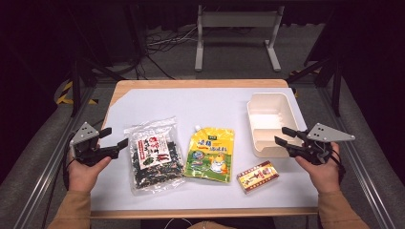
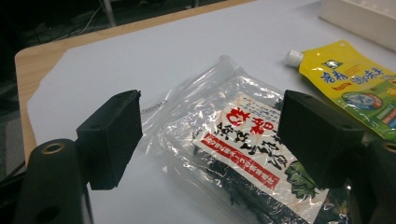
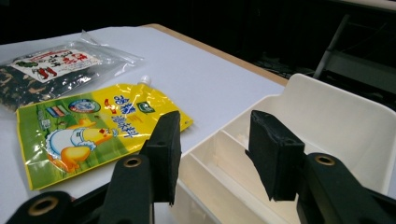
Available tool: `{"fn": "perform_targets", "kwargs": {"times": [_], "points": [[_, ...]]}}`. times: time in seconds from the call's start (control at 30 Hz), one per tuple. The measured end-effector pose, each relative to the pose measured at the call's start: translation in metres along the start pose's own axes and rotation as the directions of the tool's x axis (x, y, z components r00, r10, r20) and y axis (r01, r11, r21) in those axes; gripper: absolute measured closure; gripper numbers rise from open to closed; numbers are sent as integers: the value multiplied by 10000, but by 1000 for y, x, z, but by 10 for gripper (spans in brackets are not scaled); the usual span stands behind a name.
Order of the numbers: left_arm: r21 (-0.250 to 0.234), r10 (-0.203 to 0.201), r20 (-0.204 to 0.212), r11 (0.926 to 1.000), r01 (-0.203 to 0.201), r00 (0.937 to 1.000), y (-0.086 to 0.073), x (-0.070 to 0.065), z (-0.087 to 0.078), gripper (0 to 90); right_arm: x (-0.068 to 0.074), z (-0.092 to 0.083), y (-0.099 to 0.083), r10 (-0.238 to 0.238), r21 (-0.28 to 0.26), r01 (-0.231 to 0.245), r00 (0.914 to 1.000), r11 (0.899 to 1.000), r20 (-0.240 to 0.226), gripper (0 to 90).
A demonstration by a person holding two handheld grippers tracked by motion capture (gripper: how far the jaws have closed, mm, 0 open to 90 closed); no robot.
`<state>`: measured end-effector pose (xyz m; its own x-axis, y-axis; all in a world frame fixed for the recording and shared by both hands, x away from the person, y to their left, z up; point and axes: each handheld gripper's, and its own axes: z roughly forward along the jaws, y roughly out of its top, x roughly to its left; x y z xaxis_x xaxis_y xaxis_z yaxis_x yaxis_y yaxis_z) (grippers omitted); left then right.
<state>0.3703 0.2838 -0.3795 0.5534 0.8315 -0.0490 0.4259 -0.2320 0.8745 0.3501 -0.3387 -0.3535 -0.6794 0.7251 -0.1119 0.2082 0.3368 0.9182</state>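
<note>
The seaweed bag [image 2: 243, 154] lies flat on the surface, left of the yellow pouch [image 1: 210, 153]. The left gripper [image 2: 210, 135] hovers at its corner, jaws wide and empty. The bag is light, crinkly and slippery, so pinching its sealed edge looks best. The right gripper [image 3: 217, 154], half open and empty, straddles the tray [image 3: 327, 116] wall.

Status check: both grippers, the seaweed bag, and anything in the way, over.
Left gripper open, just short of the seaweed bag, empty. Right gripper open, empty, over the tray. Yellow pouch beside the bag, not blocking.
</note>
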Motion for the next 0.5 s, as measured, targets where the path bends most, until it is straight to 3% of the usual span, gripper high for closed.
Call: {"fn": "perform_targets", "kwargs": {"times": [0.1,0.27,0.5], "points": [[570,-325,-321,9978,343,9990,2,3,6,212,0,0,0,82,157,-80,9999,9998,-68,541],[413,-745,-190,9963,752,9970,2,10,10,207,2,-2,-2,106,89,-105,9999,9999,-56,506],[228,-1033,-33,9944,1033,9946,5,15,15,201,3,-6,-6,293,56,-292,9995,9996,-126,484]]}}
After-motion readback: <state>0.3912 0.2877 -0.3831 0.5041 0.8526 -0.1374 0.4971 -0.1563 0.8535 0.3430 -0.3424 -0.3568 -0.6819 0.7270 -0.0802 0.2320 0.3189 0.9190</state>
